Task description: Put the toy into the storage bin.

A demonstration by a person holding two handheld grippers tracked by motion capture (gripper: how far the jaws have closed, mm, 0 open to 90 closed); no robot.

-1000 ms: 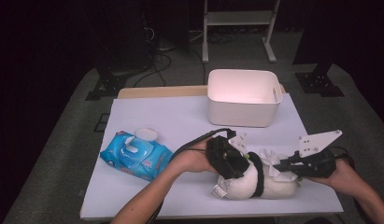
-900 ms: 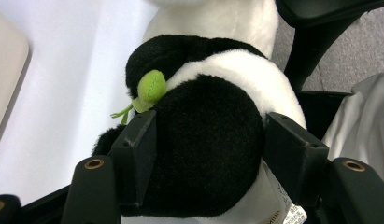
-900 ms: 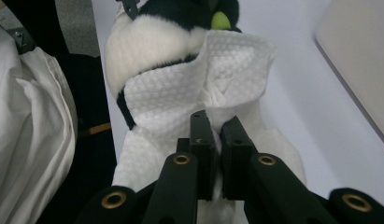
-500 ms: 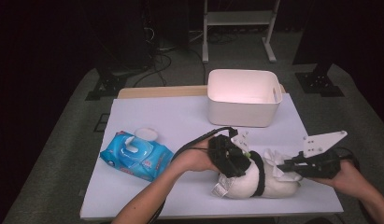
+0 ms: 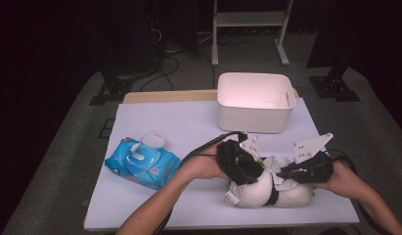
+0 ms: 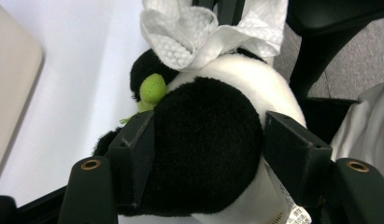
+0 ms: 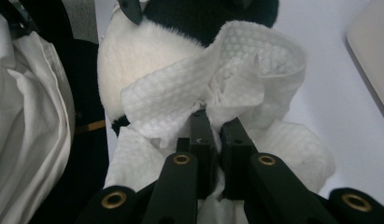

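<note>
A plush panda [image 5: 259, 193] lies on its side near the front edge of the white table [image 5: 189, 122], toward the right, between the person's two hands. It has a white body, black limbs and ears, a black band around its middle, a sewn-in label at its left end in the high view, and a small green piece [image 6: 152, 88] by its head in the left gripper view. A white embossed wet wipe [image 7: 213, 88] is crumpled on top of the white fur. The left gripper [image 6: 208, 154] comes at the toy from the left; its jaws sit on either side of a round black part of the panda, with the pads touching or pressing the fur at both flanks, so it holds the toy. These jaws have just been opening slightly, with the panda between them. The right gripper [image 7: 213, 135] comes from the right; its jaws are pressed together, pinching a fold of the wipe, which bunches up just beyond their tips and rests against the panda. A blue pack of wipes [image 5: 142, 162] with its round lid flipped open lies well to the left, and a white bin [image 5: 255, 102] stands farther back on the table.
</note>
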